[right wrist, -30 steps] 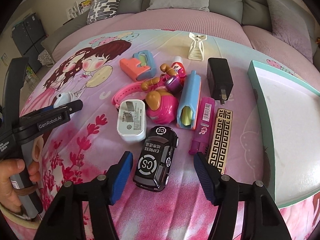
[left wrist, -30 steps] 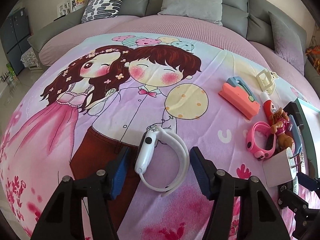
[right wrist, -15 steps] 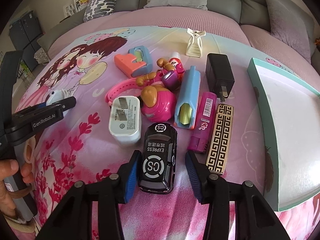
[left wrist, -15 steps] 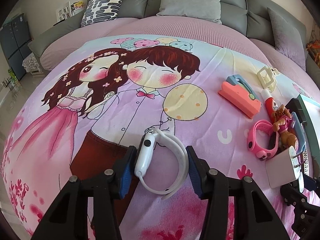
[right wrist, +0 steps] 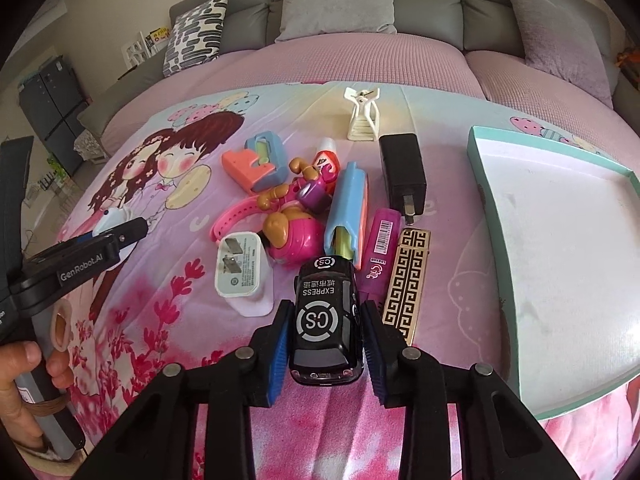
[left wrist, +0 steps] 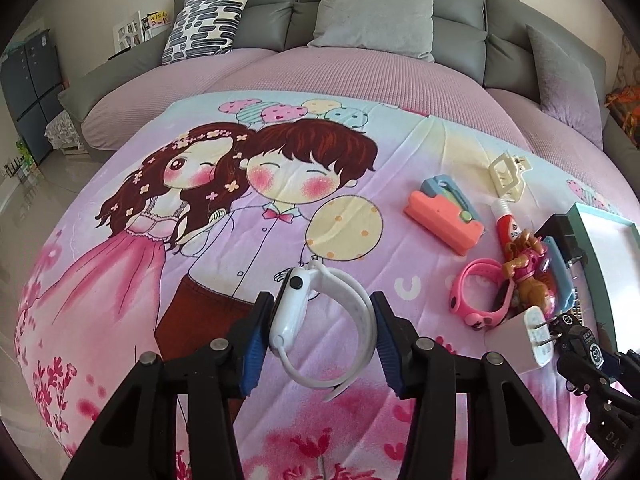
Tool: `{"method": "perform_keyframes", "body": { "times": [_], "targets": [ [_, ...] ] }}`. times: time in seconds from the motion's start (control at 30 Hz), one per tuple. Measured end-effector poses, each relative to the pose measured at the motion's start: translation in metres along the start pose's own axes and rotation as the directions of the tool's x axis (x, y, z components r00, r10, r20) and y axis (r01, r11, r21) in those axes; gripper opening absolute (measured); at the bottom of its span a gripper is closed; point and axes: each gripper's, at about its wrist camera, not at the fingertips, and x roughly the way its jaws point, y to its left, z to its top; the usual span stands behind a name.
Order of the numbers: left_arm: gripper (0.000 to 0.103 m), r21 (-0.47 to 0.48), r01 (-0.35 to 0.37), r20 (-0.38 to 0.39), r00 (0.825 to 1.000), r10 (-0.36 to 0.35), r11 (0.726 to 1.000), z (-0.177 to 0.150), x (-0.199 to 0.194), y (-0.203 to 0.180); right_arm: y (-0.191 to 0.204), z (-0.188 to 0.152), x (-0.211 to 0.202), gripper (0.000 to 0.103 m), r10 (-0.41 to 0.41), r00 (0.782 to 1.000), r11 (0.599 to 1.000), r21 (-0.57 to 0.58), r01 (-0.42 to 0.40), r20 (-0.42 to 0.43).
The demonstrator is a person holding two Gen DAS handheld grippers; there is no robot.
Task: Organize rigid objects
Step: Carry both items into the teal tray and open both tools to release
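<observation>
A white smartwatch (left wrist: 290,312) sits between the blue pads of my left gripper (left wrist: 320,308), which is shut on it; one pad presses the watch body, the other the strap, a little above the cartoon bedspread. My right gripper (right wrist: 326,312) has its jaws closing on a black toy car (right wrist: 324,292) marked "EXPRESS", and both pads touch the car's sides. The car's nose lies by the pile of small objects. In the right wrist view the watch (right wrist: 110,216) shows at the far left, past a left-gripper finger (right wrist: 120,236). A hand (right wrist: 24,364) grips that tool's handle.
A teal-rimmed white tray (right wrist: 480,160) lies to the right. The pile holds a white charger (right wrist: 238,264), pink band (right wrist: 232,220), pink dog toy (right wrist: 296,236), blue case (right wrist: 348,200), purple highlighter (right wrist: 380,248), patterned lighter (right wrist: 408,280), black charger (right wrist: 402,168), cream clip (right wrist: 362,120) and orange-blue toy (right wrist: 256,164).
Both grippers narrowed from wide open: the left onto the white watch, the right onto the black car. The left one has since risen a little with the watch.
</observation>
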Motion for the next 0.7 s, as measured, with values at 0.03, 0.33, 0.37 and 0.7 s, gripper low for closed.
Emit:
{"method": "perform_keyframes", "body": {
  "times": [0.03, 0.33, 0.37, 0.7],
  "targets": [
    [0.050, 0.006, 0.006, 0.012, 1.000, -0.006, 1.000, 0.003, -0.006, -0.003, -0.003, 0.001, -0.005, 0.036, 0.002, 1.000, 1.000, 0.008, -0.002, 0.012],
    [0.050, 0.066, 0.111, 0.091, 0.989, -0.117, 0.992, 0.031, -0.048, -0.049, -0.042, 0.012, -0.051, 0.036, -0.046, 0.982, 0.993, 0.115, 0.025, 0.182],
    [0.050, 0.078, 0.121, 0.094, 0.987, -0.128, 0.990, 0.034, -0.051, -0.056, -0.048, 0.013, -0.053, 0.036, -0.065, 0.980, 0.991, 0.124, 0.042, 0.190],
    [0.050, 0.204, 0.201, 0.081, 0.972, -0.221, 0.958, 0.052, -0.060, -0.140, -0.124, 0.014, -0.060, 0.036, -0.239, 0.950, 0.944, 0.276, 0.179, 0.202]
  ]
}}
